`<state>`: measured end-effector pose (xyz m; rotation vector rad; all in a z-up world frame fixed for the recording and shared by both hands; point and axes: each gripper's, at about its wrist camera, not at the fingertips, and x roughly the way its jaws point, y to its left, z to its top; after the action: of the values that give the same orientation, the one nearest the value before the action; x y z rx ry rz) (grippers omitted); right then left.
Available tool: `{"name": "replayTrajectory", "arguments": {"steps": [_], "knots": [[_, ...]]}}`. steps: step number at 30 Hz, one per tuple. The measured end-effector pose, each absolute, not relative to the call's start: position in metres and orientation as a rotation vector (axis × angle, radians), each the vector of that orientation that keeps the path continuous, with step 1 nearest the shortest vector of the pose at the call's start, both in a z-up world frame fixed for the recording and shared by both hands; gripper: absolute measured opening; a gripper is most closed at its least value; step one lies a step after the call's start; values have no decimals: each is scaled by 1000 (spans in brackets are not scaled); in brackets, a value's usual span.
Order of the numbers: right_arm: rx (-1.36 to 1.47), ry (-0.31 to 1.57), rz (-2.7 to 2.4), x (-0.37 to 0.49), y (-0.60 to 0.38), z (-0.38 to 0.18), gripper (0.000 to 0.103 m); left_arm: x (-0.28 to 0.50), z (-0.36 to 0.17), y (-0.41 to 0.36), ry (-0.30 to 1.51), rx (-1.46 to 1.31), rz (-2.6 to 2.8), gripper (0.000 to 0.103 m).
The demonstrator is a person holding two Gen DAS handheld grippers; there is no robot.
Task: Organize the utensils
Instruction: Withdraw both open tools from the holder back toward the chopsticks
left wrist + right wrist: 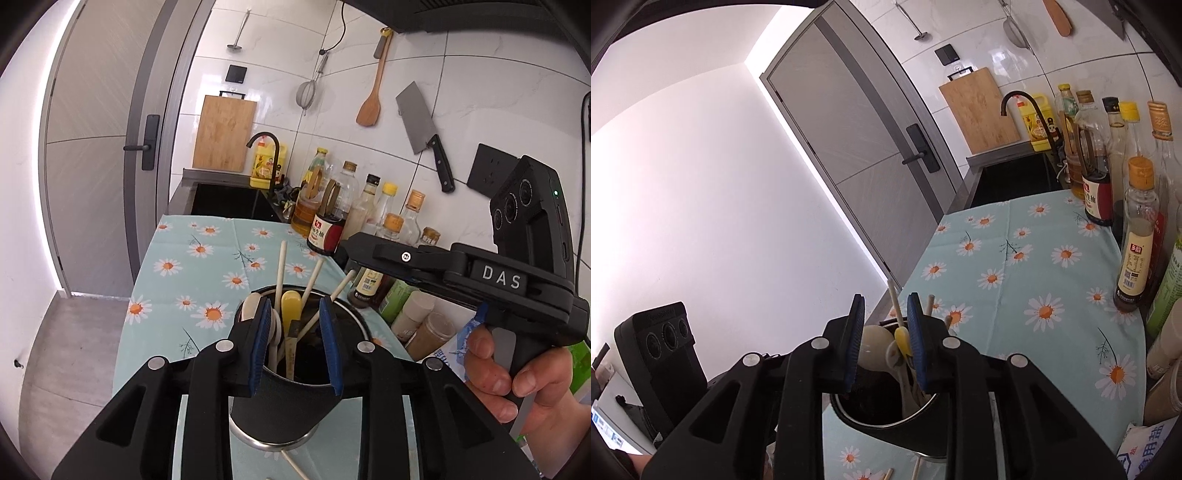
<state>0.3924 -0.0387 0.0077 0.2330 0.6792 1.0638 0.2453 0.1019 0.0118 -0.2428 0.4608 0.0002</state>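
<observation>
A dark utensil holder cup (280,410) with a steel rim stands on the daisy tablecloth (192,266). It holds a yellow spoon (291,308), a white spoon (251,306) and several chopsticks (281,266). My left gripper (295,343) is open, its blue pads (258,343) hovering over the cup's mouth. My right gripper (884,343) is open above the same cup (886,421), with the yellow spoon (902,339) between its pads. It also shows in the left wrist view (480,273), held by a hand. A loose chopstick (295,465) lies by the cup's base.
Sauce and oil bottles (328,221) and spice jars (428,332) line the wall on the right. A black sink (229,201) with a tap lies beyond the cloth, with a cutting board (223,133) behind it. A cleaver (424,133) and wooden spatula (371,103) hang on the wall.
</observation>
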Motion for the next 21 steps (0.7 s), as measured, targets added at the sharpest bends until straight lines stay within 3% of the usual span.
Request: {"name": "replayTrajectory", "arguments": {"steps": [8, 10, 21], "knots": [[266, 683, 1071, 373, -54, 22, 26, 220, 28, 96, 429, -244, -2, 26], [266, 685, 1065, 365, -61, 26, 33, 212, 31, 94, 425, -245, 4, 26], [345, 773, 986, 337, -105, 11, 43, 175, 30, 86, 495, -271, 19, 32]]}}
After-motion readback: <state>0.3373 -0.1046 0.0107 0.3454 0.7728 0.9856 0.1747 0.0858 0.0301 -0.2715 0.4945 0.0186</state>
